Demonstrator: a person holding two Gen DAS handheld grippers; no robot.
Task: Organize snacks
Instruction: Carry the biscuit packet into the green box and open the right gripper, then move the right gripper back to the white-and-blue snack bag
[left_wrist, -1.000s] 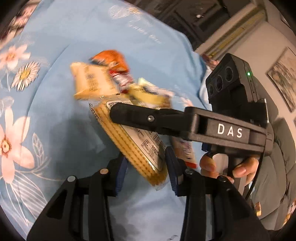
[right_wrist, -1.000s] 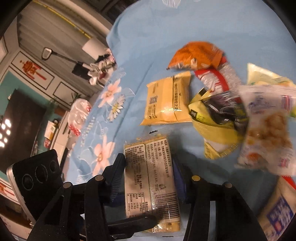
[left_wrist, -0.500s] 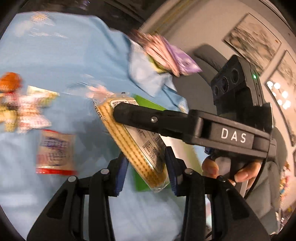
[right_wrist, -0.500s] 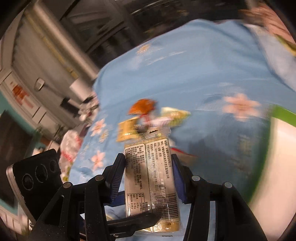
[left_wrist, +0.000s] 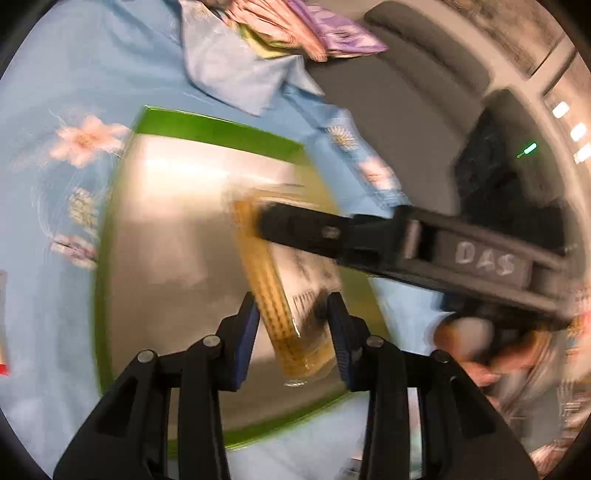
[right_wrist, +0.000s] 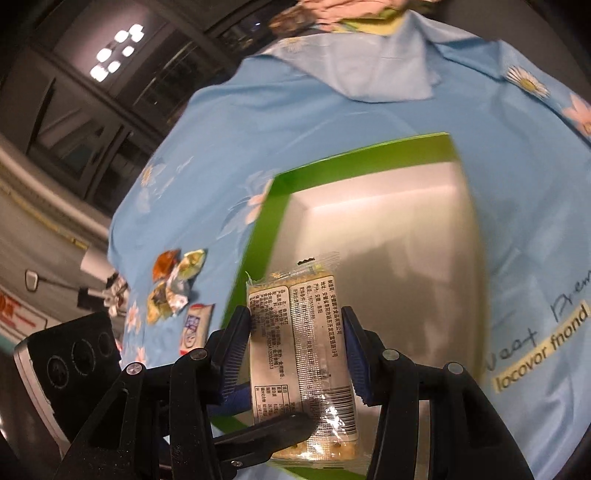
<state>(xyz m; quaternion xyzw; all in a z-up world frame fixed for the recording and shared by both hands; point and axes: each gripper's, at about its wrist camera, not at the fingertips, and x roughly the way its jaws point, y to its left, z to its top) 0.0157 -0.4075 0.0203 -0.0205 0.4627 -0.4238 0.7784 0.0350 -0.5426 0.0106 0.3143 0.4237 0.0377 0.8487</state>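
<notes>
Hanging over the green-rimmed box (right_wrist: 258, 236), the cracker pack (right_wrist: 303, 343) is held by both grippers at once. In the right wrist view the right gripper (right_wrist: 297, 349) has its blue-padded fingers (right_wrist: 352, 347) pressed on the pack's two long edges, label side up, with printed text and a barcode plain to read. One finger of the left gripper (left_wrist: 291, 332) crosses under the pack's near end in that view. In the left wrist view the picture is smeared by motion, but the pack (left_wrist: 273, 295) stands on edge between the left fingers (left_wrist: 245, 332), its stacked yellow crackers showing through the clear wrap. The left jaws have just been closing with the pack between them; whether the pads now press on it is hard to tell through the blur, though the right-hand pad seems to touch the wrap. One black finger of the right gripper reaches across the far end of the pack in this view, and a hand (left_wrist: 476, 343) shows below it at the right.

The box (left_wrist: 221, 129) sits on a light blue cloth (right_wrist: 332, 118) printed with daisies and pink flowers, covering the desk. Its pale inside shows below the pack. Well apart, to the left in the right wrist view, a small heap of snacks (right_wrist: 173, 284) lies on the cloth, with a white and blue packet (right_wrist: 195, 326) just beside it.
</notes>
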